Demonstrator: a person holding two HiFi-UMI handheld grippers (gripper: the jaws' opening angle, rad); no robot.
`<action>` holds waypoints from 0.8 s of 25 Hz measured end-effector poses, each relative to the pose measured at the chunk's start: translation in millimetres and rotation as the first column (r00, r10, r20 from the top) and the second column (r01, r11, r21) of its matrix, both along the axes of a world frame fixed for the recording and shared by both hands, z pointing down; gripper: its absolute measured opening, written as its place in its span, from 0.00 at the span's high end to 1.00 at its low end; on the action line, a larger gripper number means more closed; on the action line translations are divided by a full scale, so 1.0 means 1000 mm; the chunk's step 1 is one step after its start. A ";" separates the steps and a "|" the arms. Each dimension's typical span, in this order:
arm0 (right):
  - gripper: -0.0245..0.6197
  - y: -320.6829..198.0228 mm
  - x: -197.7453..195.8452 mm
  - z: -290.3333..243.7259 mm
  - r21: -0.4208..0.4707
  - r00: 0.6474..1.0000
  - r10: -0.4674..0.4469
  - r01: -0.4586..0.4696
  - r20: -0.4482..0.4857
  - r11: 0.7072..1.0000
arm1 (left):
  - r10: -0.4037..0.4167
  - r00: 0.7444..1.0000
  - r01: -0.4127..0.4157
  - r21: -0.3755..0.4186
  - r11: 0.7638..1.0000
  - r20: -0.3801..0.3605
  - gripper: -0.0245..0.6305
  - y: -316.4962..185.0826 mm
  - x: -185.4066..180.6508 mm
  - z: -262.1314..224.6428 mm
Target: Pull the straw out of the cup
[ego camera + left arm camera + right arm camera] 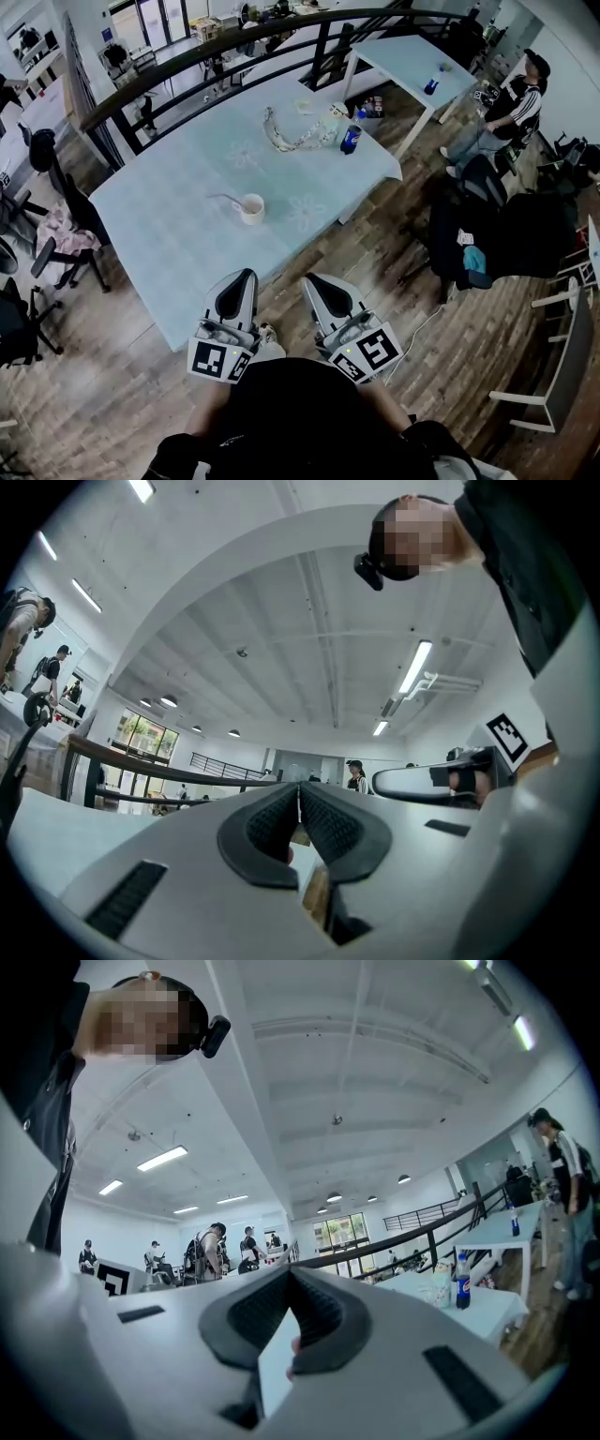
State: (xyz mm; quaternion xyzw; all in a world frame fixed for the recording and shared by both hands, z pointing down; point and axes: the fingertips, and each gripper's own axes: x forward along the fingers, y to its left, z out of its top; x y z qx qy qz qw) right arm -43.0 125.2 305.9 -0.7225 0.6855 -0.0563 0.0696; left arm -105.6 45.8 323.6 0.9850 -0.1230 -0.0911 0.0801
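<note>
A white cup [251, 208] stands on the pale blue table [169, 234], with a straw [225, 198] sticking out of it toward the left. Both grippers hover over the floor just short of the table's near edge, well apart from the cup. My left gripper [241, 276] is shut with nothing between its jaws; its tips [299, 789] meet in the left gripper view. My right gripper [314, 280] is shut as well, its tips [291, 1270] together and empty. The cup is hidden in both gripper views.
At the table's far end lie a blue bottle [351, 139], a white container [332, 125] and a coiled strap [284, 138]. A second white table [403, 58] stands beyond. A railing [234, 47] runs behind. Office chairs [56, 244] crowd the left; a person [511, 108] stands at right.
</note>
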 end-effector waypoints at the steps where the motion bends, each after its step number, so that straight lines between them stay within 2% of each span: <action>1: 0.95 -0.007 0.002 -0.001 0.002 1.000 0.002 -0.002 -0.004 1.000 | 0.001 1.000 -0.001 0.002 1.000 -0.004 0.94 -0.008 0.002 -0.001; 10: 0.95 -0.065 0.011 0.002 -0.008 1.000 -0.013 0.013 -0.022 1.000 | -0.015 1.000 0.015 -0.005 1.000 -0.002 0.94 -0.062 0.013 0.006; 20: 0.95 -0.113 0.040 0.005 -0.008 0.995 -0.093 0.093 -0.020 0.996 | -0.099 0.995 0.100 -0.025 0.995 0.020 0.94 -0.102 0.032 0.019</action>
